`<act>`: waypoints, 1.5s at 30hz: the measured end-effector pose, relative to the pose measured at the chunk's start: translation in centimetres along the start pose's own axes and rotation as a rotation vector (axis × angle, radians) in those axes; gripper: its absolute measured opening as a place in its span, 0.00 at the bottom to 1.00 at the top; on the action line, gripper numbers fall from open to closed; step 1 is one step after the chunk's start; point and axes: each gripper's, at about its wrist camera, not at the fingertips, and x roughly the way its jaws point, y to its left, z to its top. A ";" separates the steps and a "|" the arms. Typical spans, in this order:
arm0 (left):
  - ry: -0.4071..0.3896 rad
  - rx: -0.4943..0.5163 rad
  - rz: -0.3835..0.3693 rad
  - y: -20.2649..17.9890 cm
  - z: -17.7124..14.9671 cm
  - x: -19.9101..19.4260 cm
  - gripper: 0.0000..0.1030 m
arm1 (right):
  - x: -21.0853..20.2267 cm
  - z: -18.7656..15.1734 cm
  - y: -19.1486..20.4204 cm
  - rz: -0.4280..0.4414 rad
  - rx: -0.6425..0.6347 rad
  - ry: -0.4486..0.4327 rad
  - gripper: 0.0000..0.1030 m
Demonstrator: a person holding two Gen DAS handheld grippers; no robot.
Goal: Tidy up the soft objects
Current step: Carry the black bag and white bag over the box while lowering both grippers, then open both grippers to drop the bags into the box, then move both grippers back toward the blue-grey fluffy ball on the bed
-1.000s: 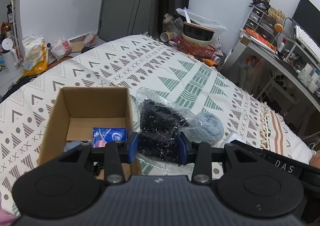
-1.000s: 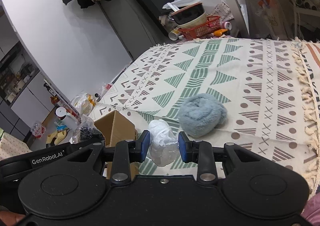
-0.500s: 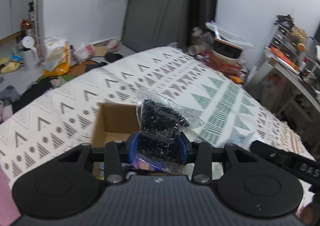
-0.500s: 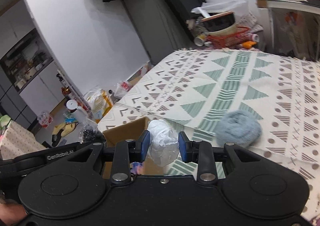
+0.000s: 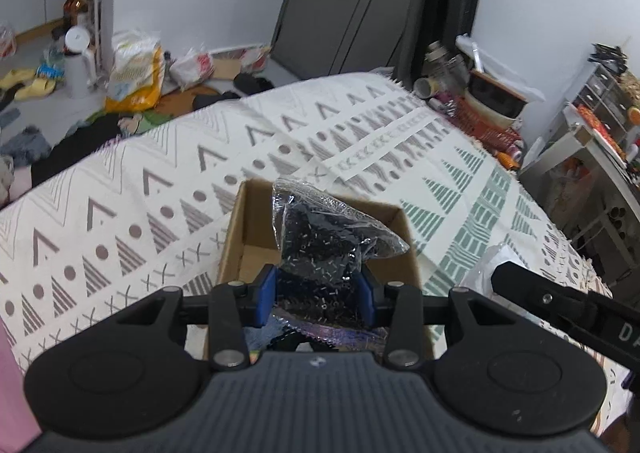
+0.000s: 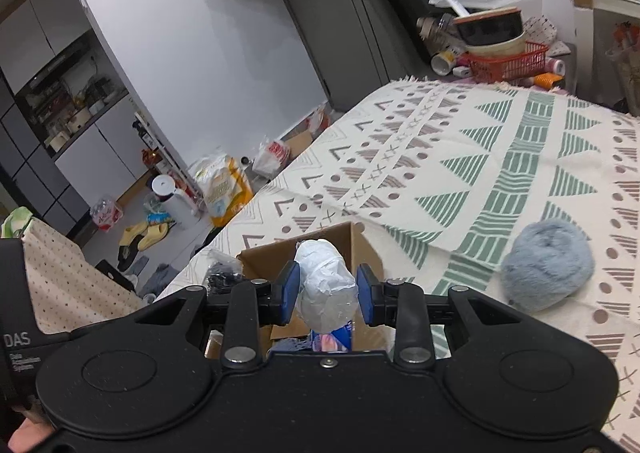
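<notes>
Box [image 5: 236, 237] on the patterned bedspread [image 5: 132, 209] already holds a few things — something blue and a colourful packet show at its bottom in the right view. The left gripper [image 5: 318, 295] is clamped on a clear bag of dark bits [image 5: 320, 249] above the box, and the right gripper [image 6: 327, 295] pinches a white wrapped bundle [image 6: 326, 283] over it too. By my reading both need dropping in, and the fluffy blue-grey ball [image 6: 547, 265] — lying well apart on the bedspread — is not yet packed.
</notes>
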 end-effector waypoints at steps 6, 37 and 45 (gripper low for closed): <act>0.003 -0.035 0.051 1.0 0.3 0.6 0.42 | 1.1 -0.3 0.7 0.006 -0.001 0.028 0.30; -0.045 -0.022 0.060 -1.1 0.0 -0.9 0.80 | -2.8 -0.7 -5.7 -0.080 0.060 0.069 0.73; -0.061 0.036 0.034 -3.4 -0.5 -1.7 0.80 | -5.0 -0.5 -9.7 -0.109 0.087 0.053 0.75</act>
